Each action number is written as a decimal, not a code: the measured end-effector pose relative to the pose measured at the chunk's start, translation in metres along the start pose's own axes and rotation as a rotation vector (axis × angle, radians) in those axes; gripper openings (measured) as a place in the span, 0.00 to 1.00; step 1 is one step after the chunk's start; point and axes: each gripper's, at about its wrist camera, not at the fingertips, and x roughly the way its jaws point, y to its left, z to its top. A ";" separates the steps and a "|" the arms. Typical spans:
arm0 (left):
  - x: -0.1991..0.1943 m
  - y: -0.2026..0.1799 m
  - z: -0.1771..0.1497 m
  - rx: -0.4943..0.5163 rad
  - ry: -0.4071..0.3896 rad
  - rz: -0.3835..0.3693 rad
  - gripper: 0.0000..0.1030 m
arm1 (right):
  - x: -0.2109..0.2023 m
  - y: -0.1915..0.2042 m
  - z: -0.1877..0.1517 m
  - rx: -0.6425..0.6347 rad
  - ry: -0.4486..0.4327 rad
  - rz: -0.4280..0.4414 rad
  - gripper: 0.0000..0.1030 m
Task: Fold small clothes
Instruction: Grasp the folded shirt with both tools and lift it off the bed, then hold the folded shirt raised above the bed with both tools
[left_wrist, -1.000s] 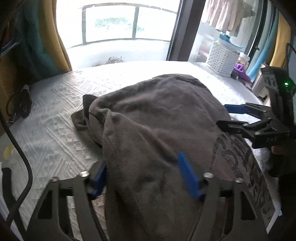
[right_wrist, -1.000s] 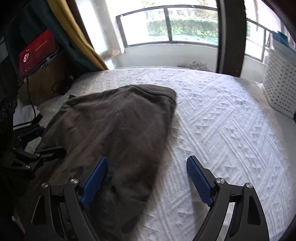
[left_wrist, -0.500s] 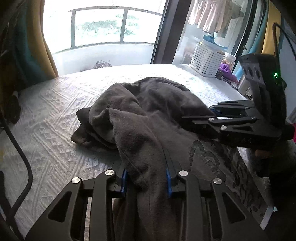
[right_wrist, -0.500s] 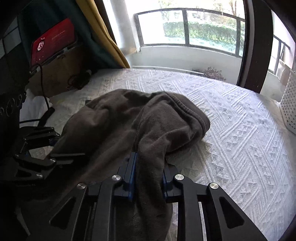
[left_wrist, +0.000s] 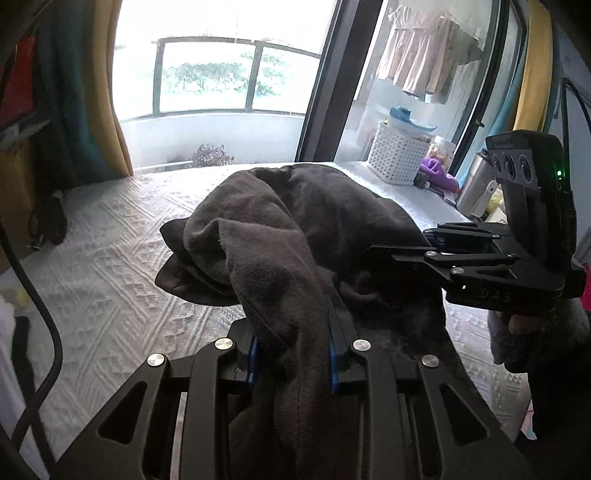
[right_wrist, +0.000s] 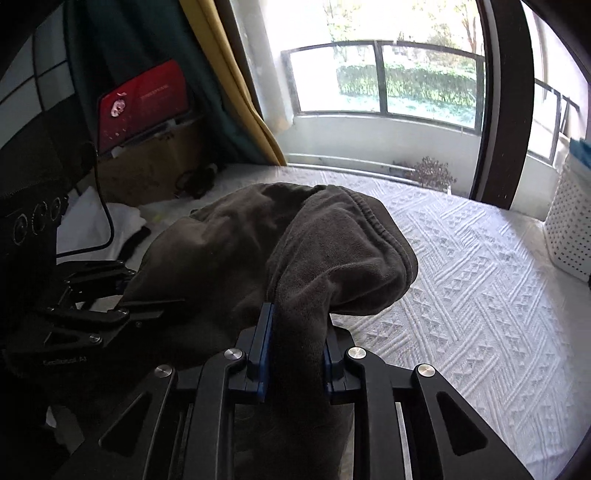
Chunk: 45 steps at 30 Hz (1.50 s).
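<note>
We see a dark grey-brown sweatshirt (left_wrist: 332, 229) bunched in the middle of both frames on a bed covered by a white textured bedspread (left_wrist: 110, 266). In the left wrist view, the left hand-held gripper (left_wrist: 291, 354) fills the lower centre of the frame; its jaws are closing, and its 2 blue pads (left_wrist: 253, 356) press on a thick fold of the sweatshirt that runs up between them. At the right of that frame the right hand-held gripper (left_wrist: 380, 251) reaches in from the side, its tips against the fabric. In the right wrist view, the right hand-held gripper (right_wrist: 295, 354) sits at the lower centre, clamped on another fold of the same sweatshirt, whose ribbed hem (right_wrist: 384, 229) curls over just above and right of the jaws. The left hand-held gripper (right_wrist: 147, 295) shows at the left of that frame, dark and partly shadowed, its tips at the sweatshirt's edge. The garment's far part lies heaped on the bedspread. A white perforated basket (left_wrist: 397, 158) stands at the upper right of the left wrist view, beside a purple item (left_wrist: 437, 171). A yellow curtain (right_wrist: 236, 85) hangs at the upper left of the right wrist view, next to a red panel (right_wrist: 144, 107). A window with a dark railing (right_wrist: 384, 77) fills the top.
</note>
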 end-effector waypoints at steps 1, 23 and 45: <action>-0.006 -0.003 -0.001 0.005 -0.010 0.003 0.25 | -0.005 0.003 0.000 -0.001 -0.011 0.003 0.21; -0.085 -0.049 -0.016 0.075 -0.151 0.012 0.24 | -0.098 0.047 -0.016 -0.056 -0.188 -0.012 0.21; -0.168 -0.089 -0.037 0.176 -0.289 0.033 0.24 | -0.189 0.105 -0.049 -0.147 -0.367 -0.055 0.21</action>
